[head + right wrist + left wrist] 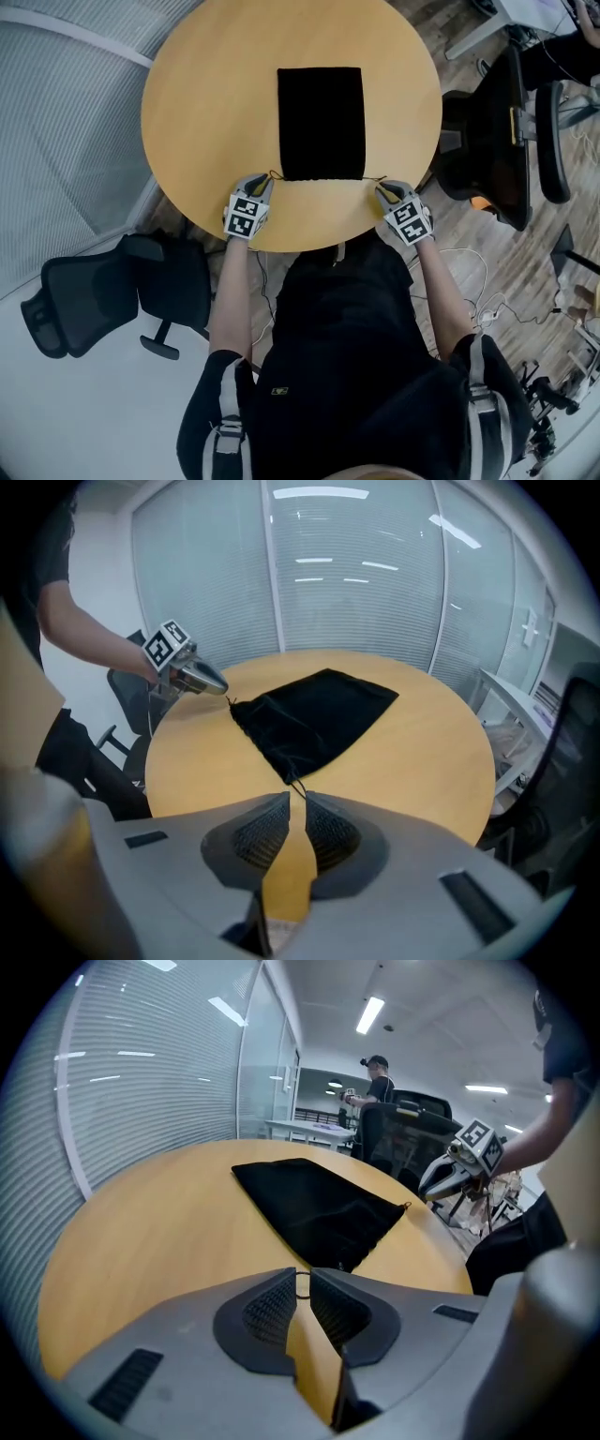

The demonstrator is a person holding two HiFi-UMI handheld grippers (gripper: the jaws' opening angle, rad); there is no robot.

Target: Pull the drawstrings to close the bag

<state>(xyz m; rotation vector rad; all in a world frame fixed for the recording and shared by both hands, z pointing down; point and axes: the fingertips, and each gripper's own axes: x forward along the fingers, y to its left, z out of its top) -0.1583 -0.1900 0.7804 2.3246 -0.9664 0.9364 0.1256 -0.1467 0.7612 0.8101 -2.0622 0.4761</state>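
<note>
A flat black drawstring bag [321, 122] lies in the middle of the round wooden table [206, 94], its mouth toward me. My left gripper [265, 181] is at the bag's near left corner, shut on the thin drawstring loop [301, 1284] pinched between its tips. My right gripper [381, 186] is at the near right corner. In the right gripper view its jaws [297, 799] stand slightly apart, and the right drawstring [295, 787] runs from the bag [314, 714] into the gap without being squeezed. Each gripper also shows in the other's view: the right gripper [450, 1171] and the left gripper [208, 681].
Both grippers sit near the table's front edge, close to my body. A black office chair [122, 291] stands at the lower left and another [487, 159] to the right of the table. Blinds and glass walls surround the room. A person [375, 1082] stands far behind.
</note>
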